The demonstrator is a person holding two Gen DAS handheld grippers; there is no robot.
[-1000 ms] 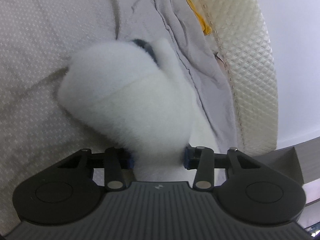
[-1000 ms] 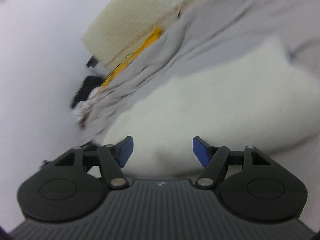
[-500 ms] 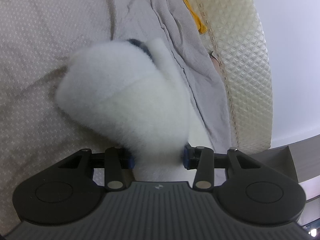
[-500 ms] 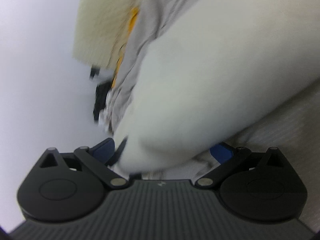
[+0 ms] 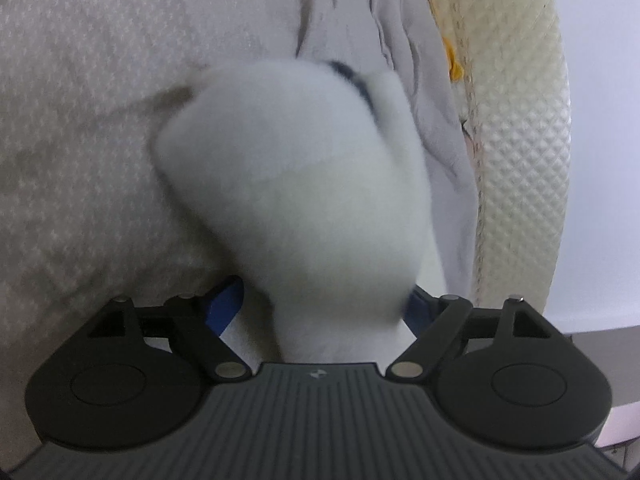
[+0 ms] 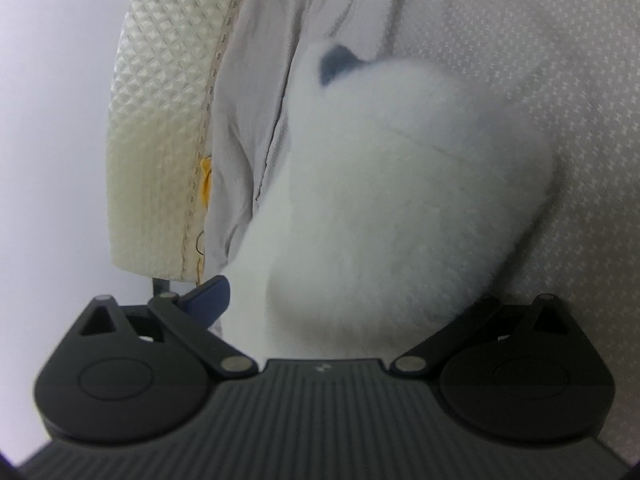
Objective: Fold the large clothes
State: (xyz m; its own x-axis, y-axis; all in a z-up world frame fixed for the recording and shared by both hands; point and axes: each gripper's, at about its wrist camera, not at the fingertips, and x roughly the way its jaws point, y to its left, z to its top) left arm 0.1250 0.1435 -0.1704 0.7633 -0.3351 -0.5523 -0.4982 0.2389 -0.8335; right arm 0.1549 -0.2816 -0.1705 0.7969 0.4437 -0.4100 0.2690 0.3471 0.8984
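Observation:
A fluffy white garment point(image 5: 296, 184) with a dark blue collar patch lies bundled on the grey bed sheet point(image 5: 80, 120). My left gripper point(image 5: 320, 304) is open, its blue pads wide on either side of the garment's near end. In the right wrist view the same white garment point(image 6: 400, 184) fills the middle, its blue patch point(image 6: 336, 62) at the far end. My right gripper point(image 6: 348, 300) is open around the garment's near end; its right pad is hidden behind the fleece.
A cream quilted headboard point(image 5: 520, 140) runs along the bed edge and shows in the right wrist view point(image 6: 160, 120). A crumpled grey sheet fold point(image 5: 420, 80) lies beside it. A yellow item point(image 5: 454, 66) pokes out at the seam. A pale wall is beyond.
My left gripper has opened and let go of the white garment. My right gripper has swung round over the garment and stays open.

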